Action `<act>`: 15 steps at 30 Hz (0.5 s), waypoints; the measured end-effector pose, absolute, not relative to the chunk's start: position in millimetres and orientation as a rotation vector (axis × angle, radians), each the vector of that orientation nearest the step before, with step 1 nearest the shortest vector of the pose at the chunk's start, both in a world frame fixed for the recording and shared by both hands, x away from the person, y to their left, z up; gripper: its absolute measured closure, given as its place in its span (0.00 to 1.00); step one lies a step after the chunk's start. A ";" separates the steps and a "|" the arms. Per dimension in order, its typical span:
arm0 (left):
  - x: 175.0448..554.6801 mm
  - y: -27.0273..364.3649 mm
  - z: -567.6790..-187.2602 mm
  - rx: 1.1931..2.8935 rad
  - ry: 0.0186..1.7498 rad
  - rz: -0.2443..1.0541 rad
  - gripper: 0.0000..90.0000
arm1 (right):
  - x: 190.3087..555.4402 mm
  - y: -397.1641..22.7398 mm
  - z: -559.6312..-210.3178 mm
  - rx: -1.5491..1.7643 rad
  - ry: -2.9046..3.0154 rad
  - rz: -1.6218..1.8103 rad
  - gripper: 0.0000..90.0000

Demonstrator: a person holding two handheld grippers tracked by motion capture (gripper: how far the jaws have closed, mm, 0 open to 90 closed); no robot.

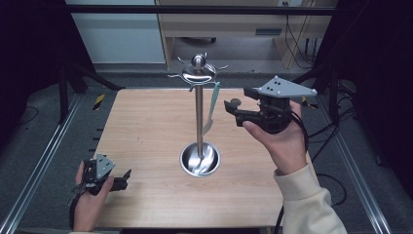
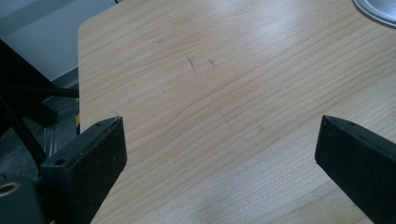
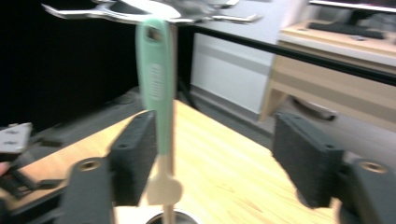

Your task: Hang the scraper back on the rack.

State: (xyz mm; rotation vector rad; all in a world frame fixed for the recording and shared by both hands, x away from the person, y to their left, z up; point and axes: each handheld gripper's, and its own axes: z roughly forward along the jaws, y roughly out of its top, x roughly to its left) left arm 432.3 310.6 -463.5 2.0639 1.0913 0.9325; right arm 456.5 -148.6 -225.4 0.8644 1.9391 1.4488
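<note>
A metal hook stand (image 1: 199, 117) rises from a round dish base (image 1: 200, 159) at the table's middle. From one of its top hooks (image 3: 154, 9) hangs a green-handled utensil (image 1: 212, 105) with a pale flat end (image 3: 163, 186). My right gripper (image 1: 237, 98) is raised just right of it, open. In the right gripper view the green handle (image 3: 154, 84) hangs in front of the left pad, and the gap (image 3: 215, 154) beside it holds nothing. My left gripper (image 1: 124, 180) rests open on the table's front left corner, its jaws (image 2: 219, 140) wide over bare wood.
The wooden table (image 1: 146, 126) has metal rails along both sides. The stand's base (image 2: 378, 9) shows at the top right corner of the left gripper view. Cabinets and a shelf stand beyond the far edge.
</note>
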 end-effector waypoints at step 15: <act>432.3 310.3 -463.9 2.065 1.094 0.932 0.02 | 442.9 -178.0 -252.8 0.934 1.900 1.325 0.11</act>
